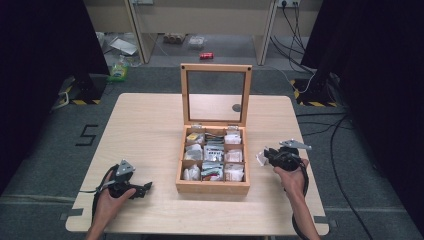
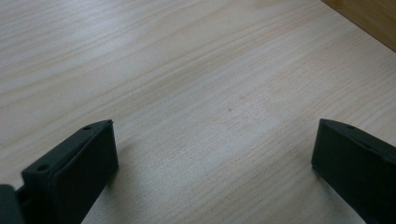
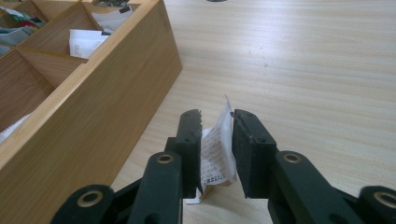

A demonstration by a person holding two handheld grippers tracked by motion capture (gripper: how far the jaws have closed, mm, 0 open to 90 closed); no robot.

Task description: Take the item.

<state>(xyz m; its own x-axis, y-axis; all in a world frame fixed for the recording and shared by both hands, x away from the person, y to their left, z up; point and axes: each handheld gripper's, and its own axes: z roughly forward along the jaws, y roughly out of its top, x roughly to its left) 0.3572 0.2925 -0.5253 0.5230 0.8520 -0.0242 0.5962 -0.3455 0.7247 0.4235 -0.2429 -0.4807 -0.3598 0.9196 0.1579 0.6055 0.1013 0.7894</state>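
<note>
Pale wood table [image 1: 150, 130]: my left gripper [image 1: 142, 189] rests spread and idle, while my right gripper [image 3: 217, 135], jaws loosened, barely cradles a sachet [image 3: 217, 149] beside the compartment box [image 3: 107, 93], probably for setting it down.

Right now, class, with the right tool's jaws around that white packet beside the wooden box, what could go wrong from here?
1. The white packet sits loosely between the right tool's jaws, apparently touching one pad alone, so it could slip onto the table.
2. It stands outside the wooden box, so it may land beside the compartments.
3. The open lid stands upright; a knock might swing it shut.
</note>
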